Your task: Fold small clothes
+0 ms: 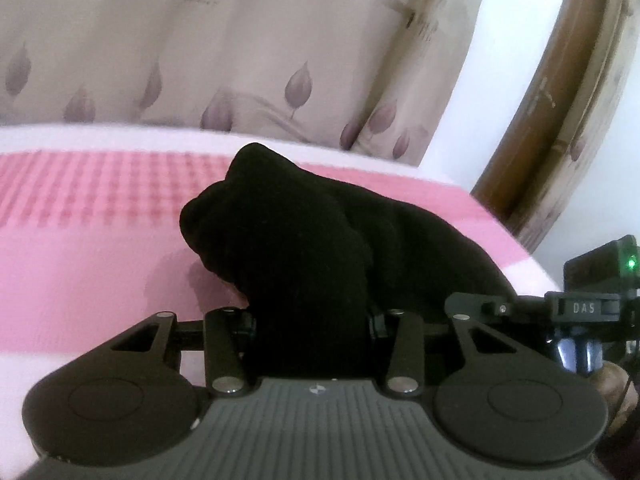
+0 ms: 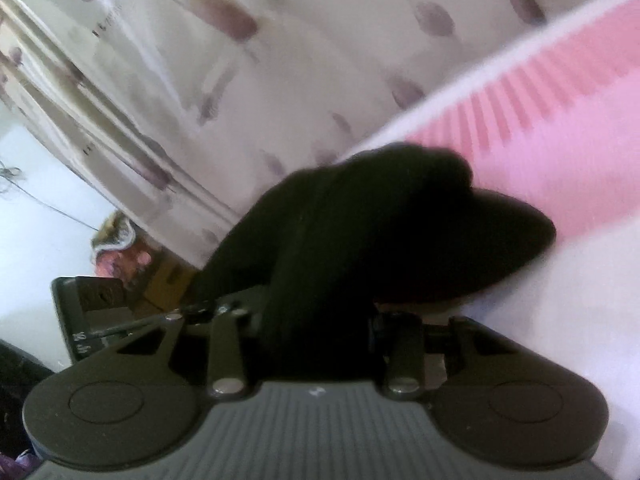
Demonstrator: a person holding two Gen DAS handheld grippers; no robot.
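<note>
A small black garment [image 1: 304,232] is bunched up over a pink and white bed cover [image 1: 88,248]. My left gripper [image 1: 312,320] is shut on one end of it; the cloth fills the gap and hides the fingertips. My right gripper [image 2: 320,320] is shut on the same black garment [image 2: 380,216], which drapes forward over the fingers and hides them. The right gripper's body shows at the right edge of the left wrist view [image 1: 592,304], close beside the left one. The right wrist view is tilted and blurred.
A beige curtain with purple leaf prints [image 1: 248,48] hangs behind the bed. A wooden frame [image 1: 560,92] and a white wall stand at the right. In the right wrist view, the curtain [image 2: 200,60] and a heap of patterned cloth [image 2: 120,248] lie beyond the bed edge.
</note>
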